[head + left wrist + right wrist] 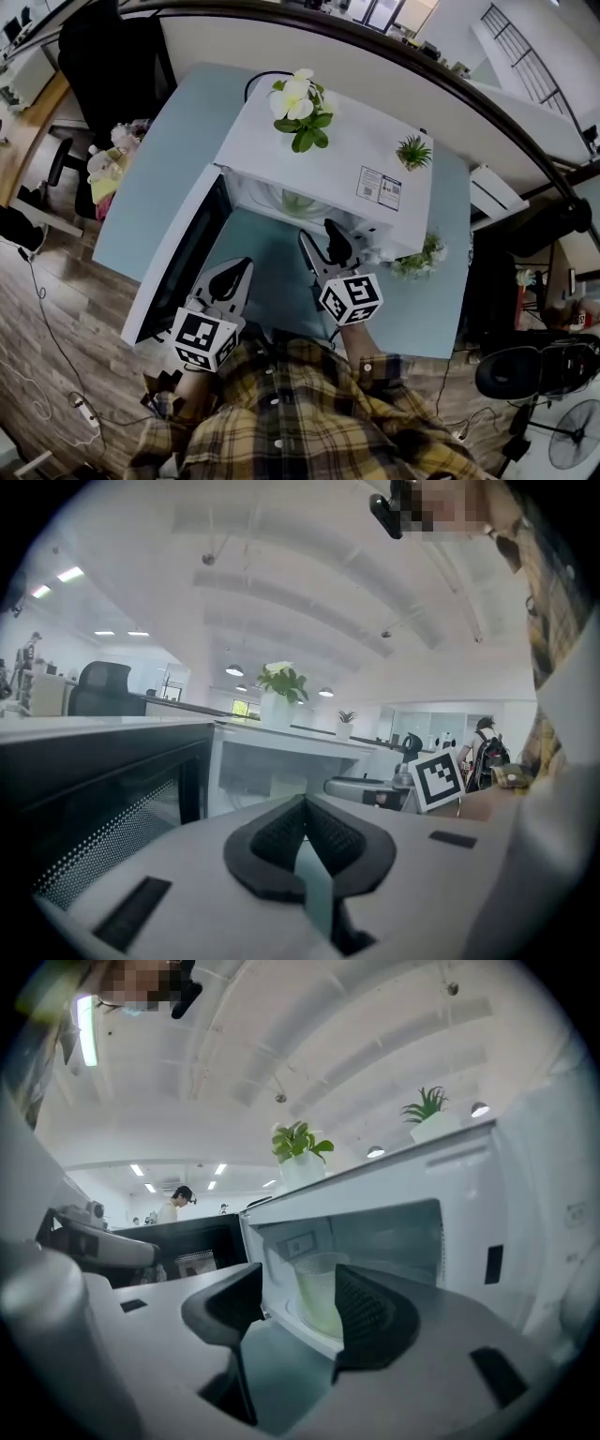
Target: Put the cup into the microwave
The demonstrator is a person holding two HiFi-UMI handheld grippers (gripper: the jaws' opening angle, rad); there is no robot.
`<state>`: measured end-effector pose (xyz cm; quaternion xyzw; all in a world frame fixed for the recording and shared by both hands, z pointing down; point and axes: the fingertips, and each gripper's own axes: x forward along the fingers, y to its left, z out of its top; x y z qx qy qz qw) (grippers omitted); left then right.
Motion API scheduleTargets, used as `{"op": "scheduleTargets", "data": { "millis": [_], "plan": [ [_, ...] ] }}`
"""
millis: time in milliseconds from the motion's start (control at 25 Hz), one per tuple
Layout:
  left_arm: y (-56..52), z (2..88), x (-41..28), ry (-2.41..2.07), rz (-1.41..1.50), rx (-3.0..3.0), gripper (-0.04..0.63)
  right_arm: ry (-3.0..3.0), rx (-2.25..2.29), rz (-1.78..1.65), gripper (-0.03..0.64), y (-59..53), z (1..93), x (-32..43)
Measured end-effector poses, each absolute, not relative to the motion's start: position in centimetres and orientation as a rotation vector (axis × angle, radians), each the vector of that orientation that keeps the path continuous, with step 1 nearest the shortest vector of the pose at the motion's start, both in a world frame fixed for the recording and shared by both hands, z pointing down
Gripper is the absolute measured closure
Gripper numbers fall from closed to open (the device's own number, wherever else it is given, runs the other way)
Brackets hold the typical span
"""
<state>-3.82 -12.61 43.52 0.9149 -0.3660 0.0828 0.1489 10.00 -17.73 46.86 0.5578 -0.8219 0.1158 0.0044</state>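
Observation:
A pale green translucent cup [319, 1293] stands inside the open white microwave [422, 1204], on its turntable; from the head view the cup [302, 203] shows just inside the cavity. My right gripper [298, 1302] is open and empty, held just outside the microwave's mouth and apart from the cup. In the head view the right gripper [322, 242] points at the opening. My left gripper [305, 832] is shut with nothing in it, beside the swung-out door [103, 780], and the left gripper [239, 272] sits left of the right one.
The black-windowed door [178, 258] hangs open to the left over the light blue table [169, 159]. A flower pot [300, 103] and a small plant [413, 152] stand on the microwave [328, 159]. Another plant [422, 255] sits at its right.

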Motion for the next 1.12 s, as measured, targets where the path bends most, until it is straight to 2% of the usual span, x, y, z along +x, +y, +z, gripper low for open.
{"op": "scheduleTargets", "data": {
  "millis": [160, 320, 720, 1120],
  "plan": [
    [-12.7, 42.2, -2.8, -1.026, 0.212, 2.662, 0.604, -2.624, 1.663, 0.364, 0.372, -15.8, 44.7, 10.0],
    [-12.8, 41.1, -1.4, -0.982, 0.19, 2.696, 0.604, -2.672, 1.595, 0.353, 0.455, -13.7, 42.6, 10.4],
    [-12.5, 39.1, 2.4, -0.842, 0.158, 2.768, 0.604, -2.642, 1.61, 0.267, 0.559, -10.0, 39.1, 13.4],
    [-12.3, 39.0, 5.1, -0.751, 0.18, 2.801, 0.604, -2.554, 1.783, 0.331, 0.602, -8.6, 39.8, 17.8]
  ]
}}
